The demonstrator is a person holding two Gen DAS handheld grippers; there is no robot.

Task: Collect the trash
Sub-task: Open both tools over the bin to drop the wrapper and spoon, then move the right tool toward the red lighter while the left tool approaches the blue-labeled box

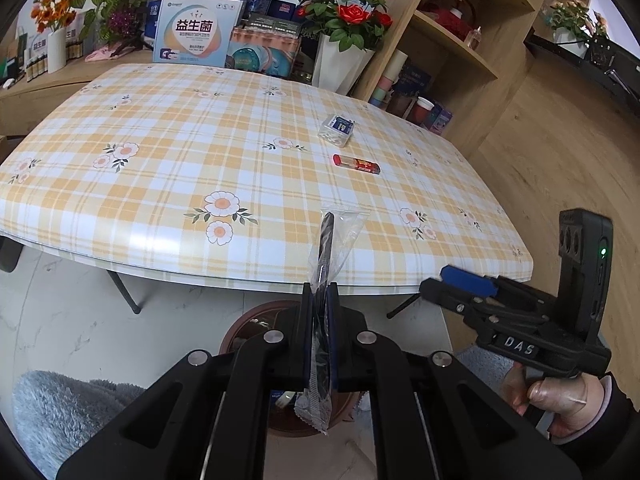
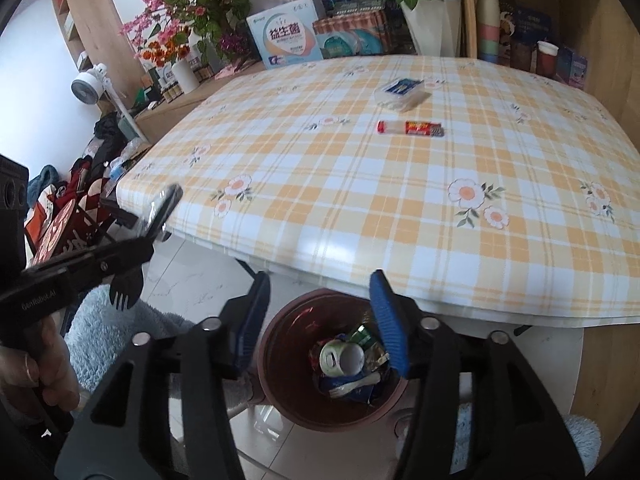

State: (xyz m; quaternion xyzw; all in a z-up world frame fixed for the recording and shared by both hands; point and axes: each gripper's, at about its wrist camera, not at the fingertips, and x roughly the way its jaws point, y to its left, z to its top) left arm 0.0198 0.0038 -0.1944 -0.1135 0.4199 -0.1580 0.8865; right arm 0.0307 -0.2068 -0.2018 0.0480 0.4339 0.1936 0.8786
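My left gripper [image 1: 320,294] is shut on a clear plastic wrapper [image 1: 340,224] with a black spork inside, held upright above the brown bin [image 1: 244,324]. The right wrist view shows that left gripper [image 2: 149,240] from the side, the spork's [image 2: 125,288] tines hanging below it. My right gripper [image 2: 320,304] stands open over the bin [image 2: 280,364] with nothing between its blue pads [image 2: 386,320]. A crushed can [image 2: 340,356] and several wrappers lie in the bin. On the plaid table [image 1: 180,152] rest a clear plastic box [image 1: 337,130] and a red-and-white tube [image 1: 356,163].
The bin stands on the pale floor just off the table's near edge [image 2: 400,292], beside a fluffy rug [image 1: 60,408]. Flower vases [image 1: 340,64], boxes [image 1: 192,32] and wooden shelves [image 1: 452,32] line the far side. Clothes and bags [image 2: 80,200] are piled left of the table.
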